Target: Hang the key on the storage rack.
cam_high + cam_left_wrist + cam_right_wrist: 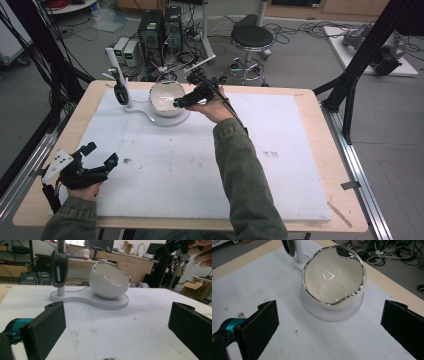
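- Behind my wooden tabletop [310, 102] I see a grey floor with tangled cables, black computer towers [161, 27] and a black round stool [251, 37].
- On the tabletop lies a white foam sheet [280, 165], stained in places, covering most of it.
- At the sheet's far left stands a glossy white egg-shaped bowl with a jagged silver rim [333, 277], open side up, on the round end of a flat white base [110, 303].
- On that base's other end a white post carries a dark grey handset marked HAVAL [58, 268], just beside the bowl.
- My right tongs [181, 103] hang over the bowl's near-right edge, held by my right hand [216, 107]; in the right gripper view their black jaws stand spread wide, nothing between them, the bowl just ahead and below.
- My left tongs [100, 156] sit at the near left of the sheet, well apart from the bowl, jaws also spread wide and empty, pointing toward it.
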Motion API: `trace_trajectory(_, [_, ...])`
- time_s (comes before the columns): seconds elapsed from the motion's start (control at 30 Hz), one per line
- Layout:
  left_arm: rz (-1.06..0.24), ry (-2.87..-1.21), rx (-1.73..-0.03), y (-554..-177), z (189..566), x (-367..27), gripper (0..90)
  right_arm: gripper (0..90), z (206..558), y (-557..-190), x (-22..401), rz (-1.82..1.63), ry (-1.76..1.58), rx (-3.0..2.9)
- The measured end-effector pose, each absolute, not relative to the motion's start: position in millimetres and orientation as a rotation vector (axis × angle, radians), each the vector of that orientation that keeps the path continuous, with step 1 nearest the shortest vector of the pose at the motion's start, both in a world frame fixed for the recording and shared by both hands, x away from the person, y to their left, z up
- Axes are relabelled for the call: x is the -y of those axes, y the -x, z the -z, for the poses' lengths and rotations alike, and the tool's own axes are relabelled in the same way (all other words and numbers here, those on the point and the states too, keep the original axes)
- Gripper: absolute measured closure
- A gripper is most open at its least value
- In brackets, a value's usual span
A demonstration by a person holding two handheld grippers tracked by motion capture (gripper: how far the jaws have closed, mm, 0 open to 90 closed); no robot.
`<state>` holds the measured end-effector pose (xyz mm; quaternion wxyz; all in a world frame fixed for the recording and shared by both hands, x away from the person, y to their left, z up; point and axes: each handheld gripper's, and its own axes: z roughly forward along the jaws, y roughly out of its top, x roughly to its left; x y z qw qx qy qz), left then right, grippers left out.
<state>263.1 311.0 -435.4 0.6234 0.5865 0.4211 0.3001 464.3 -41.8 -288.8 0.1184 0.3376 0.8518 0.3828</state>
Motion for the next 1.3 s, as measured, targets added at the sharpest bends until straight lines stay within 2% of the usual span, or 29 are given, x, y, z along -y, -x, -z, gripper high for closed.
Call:
trace_trajectory(0.57, [-0.707, -1.340, -0.993, -263, 436, -312, 1.8, 0.5, 299, -439, 115, -1.145, -1.055, -2.389])
trace_trajectory(1.3, [-0.708, -1.351, -0.989, -264, 436, -310, 1.8, 0.5, 335, -405, 197, -1.270, -1.111, -2.215])
